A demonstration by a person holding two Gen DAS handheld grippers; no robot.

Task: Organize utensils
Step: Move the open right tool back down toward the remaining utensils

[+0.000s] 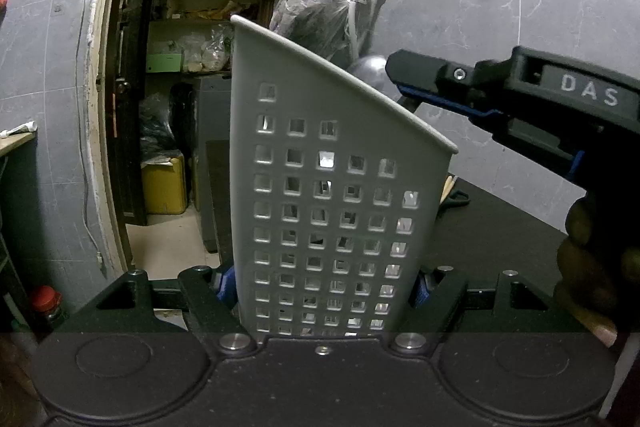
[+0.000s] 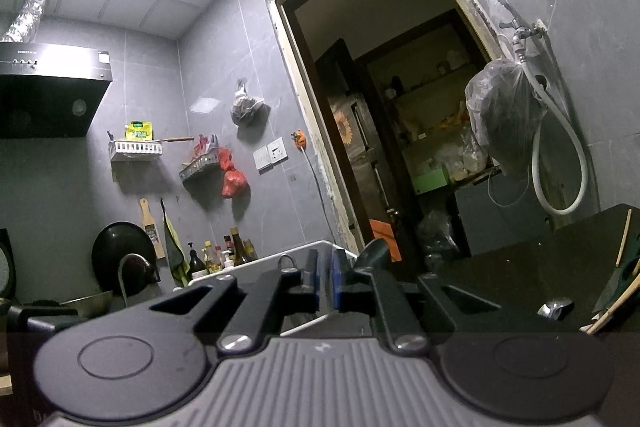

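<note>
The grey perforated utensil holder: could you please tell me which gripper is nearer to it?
Left. The left gripper has the utensil holder between its fingers, one on each side. The right gripper is above the holder's slanted rim, apart from it, fingers nearly closed.

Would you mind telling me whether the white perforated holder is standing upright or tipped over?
Upright. In the left wrist view the holder stands vertically, sloped rim on top, clamped between the left tongs.
</note>
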